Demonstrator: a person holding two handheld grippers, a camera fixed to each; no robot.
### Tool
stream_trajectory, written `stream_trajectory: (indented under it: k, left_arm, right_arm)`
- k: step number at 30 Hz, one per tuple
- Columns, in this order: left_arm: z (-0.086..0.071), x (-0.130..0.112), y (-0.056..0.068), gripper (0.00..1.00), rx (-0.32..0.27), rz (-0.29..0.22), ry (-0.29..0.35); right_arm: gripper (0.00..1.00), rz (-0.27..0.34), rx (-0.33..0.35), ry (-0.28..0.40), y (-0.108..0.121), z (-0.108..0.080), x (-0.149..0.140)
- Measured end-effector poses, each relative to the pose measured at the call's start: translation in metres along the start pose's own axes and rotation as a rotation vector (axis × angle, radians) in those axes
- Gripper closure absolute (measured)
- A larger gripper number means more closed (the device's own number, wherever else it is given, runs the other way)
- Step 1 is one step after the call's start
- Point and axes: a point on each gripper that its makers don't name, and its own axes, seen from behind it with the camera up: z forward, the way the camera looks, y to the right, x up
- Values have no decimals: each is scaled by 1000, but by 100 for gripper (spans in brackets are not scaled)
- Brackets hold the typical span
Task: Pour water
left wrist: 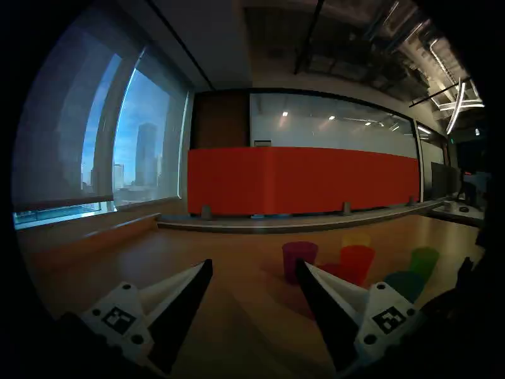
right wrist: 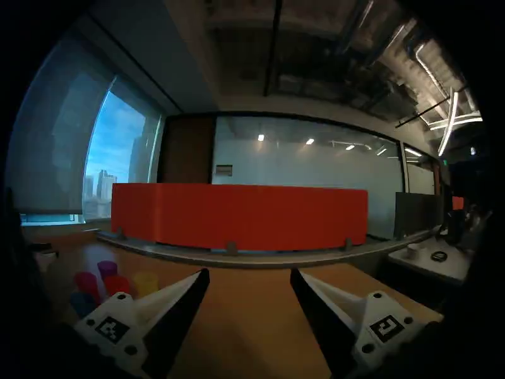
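Now: left tongs [left wrist: 253, 263] and right tongs [right wrist: 249, 271] spread, empty.
Cups [left wrist: 355, 264]: clustered on counter [left wrist: 252, 328], near right.
Advice: pinch purple cup [left wrist: 300, 251] mid-wall, level.

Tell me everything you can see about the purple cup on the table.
The purple cup is an upright, plastic-looking tumbler, slightly see-through, with its mouth open upward, standing on the wooden table. In the left gripper view it sits at the left end of a cluster of coloured cups, beside the orange cup. Its contents are too dim to judge. The open left gripper hovers short of it, one fingertip overlapping its base there; nothing visibly grips it.
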Motion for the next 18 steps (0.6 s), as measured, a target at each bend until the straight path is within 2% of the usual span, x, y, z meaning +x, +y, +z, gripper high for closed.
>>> stream_trajectory:
  k: [8,18]
  left_arm:
    - [0,0,0,3,0,-1,0]
    - [0,0,0,3,0,0,0]
  right_arm:
    - [1,34,-3,22,10,2,-20]
    - [1,60,-15,-20,10,5,-57]
